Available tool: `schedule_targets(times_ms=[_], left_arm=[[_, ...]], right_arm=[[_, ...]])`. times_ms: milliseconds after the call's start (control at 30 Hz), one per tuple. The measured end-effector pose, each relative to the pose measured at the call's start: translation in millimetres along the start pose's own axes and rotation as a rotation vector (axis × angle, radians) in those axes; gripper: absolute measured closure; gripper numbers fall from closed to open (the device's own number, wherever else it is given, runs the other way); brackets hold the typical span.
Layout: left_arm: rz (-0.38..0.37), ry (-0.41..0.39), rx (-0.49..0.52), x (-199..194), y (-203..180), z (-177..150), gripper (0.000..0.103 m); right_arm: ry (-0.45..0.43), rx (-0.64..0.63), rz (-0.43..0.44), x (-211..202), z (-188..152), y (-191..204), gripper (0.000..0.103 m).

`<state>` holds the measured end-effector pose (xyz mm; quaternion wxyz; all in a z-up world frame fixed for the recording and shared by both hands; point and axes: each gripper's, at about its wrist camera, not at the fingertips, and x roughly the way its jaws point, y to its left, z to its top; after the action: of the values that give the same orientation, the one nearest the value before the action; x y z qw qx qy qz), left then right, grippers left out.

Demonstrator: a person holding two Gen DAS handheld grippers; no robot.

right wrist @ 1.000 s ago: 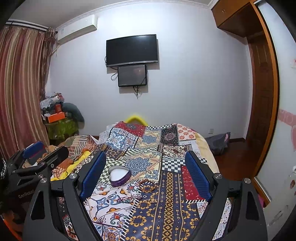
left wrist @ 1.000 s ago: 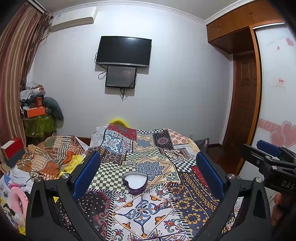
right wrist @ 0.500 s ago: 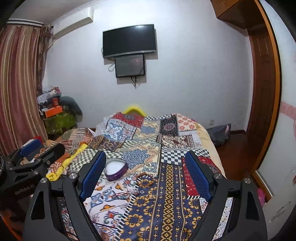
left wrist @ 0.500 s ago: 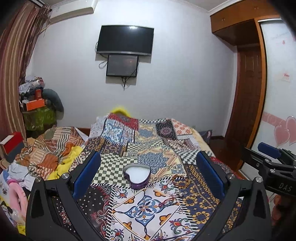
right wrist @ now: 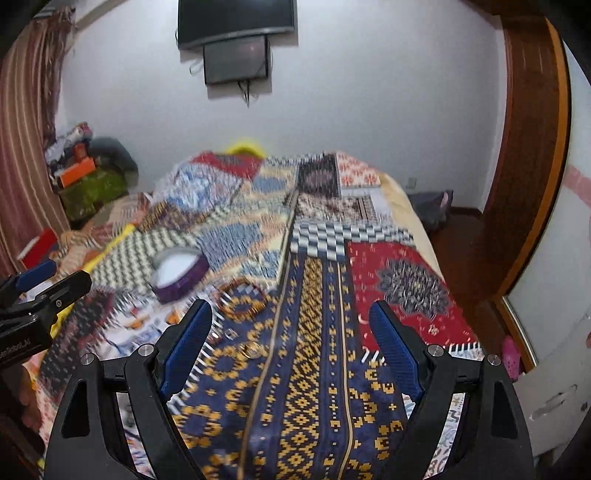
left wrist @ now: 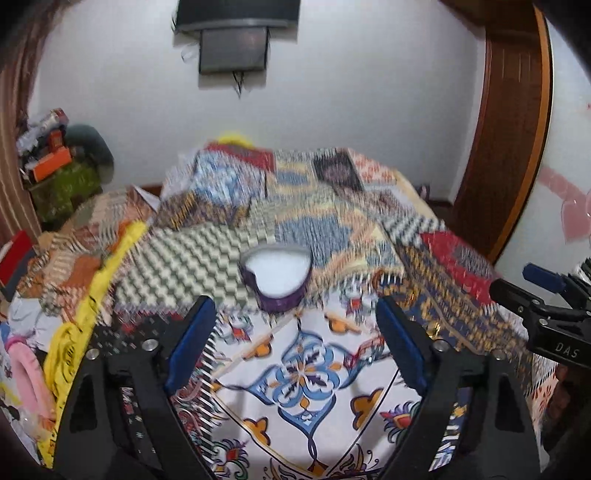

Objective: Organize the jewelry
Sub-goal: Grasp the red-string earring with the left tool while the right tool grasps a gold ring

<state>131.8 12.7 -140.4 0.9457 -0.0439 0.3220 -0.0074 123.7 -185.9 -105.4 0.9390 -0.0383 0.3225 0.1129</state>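
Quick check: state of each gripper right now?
Left gripper: open, empty, jaws have just been closing a little.
Right gripper: open, empty.

A bedroom with white walls (right wrist: 369, 92): a dark television (right wrist: 236, 18) hangs above a smaller screen (right wrist: 236, 59), striped curtains (right wrist: 22, 147) drape the left side, a wooden door frame (right wrist: 532, 166) stands right, and a patchwork bedspread (right wrist: 332, 295) covers the bed.
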Motion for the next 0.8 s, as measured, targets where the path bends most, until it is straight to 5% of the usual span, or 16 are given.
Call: schedule_targets(times_ms=[300, 433, 800], left_arm=[[-0.095, 0.146, -0.012, 35, 0, -18, 0.031], [-0.109, 0.156, 0.018, 38, -4, -23, 0.034], [-0.151, 0.177, 0.023, 44, -1, -28, 0.049]], right_arm=[[0.124, -0.042, 0.079, 35, -14, 3, 0.042], [0.165, -0.047, 0.120, 45, -16, 5, 0.043], [0.241, -0.035, 0.190, 69, -14, 7, 0.068]])
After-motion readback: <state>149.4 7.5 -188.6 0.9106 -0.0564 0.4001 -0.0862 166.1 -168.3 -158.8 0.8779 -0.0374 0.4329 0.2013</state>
